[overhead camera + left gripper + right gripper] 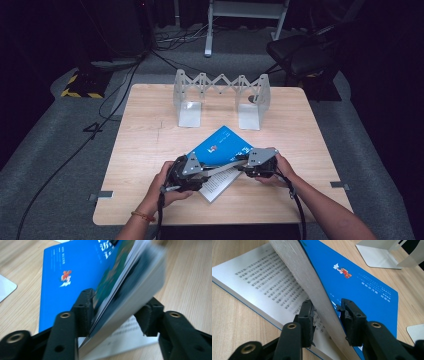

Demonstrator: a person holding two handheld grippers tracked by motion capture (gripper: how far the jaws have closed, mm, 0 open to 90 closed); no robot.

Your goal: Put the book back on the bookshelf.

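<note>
A blue-covered book (225,142) lies open on the wooden table (150,140), its printed pages (262,282) facing up. A thick wad of pages (294,262) stands lifted from it. My right gripper (243,167) comes in from the right. In the right gripper view, my right gripper (325,302) has a pad on each side of this wad and is shut on it. My left gripper (206,175) reaches in from the left. In the left gripper view, my left gripper (120,296) stands open around the blurred wad (140,277), beside the blue cover (65,277).
A metal expanding book rack (222,85) with two flat base plates (190,114) stands at the table's far side, just beyond the book. A dark chair (300,55) and cables lie on the floor past the table.
</note>
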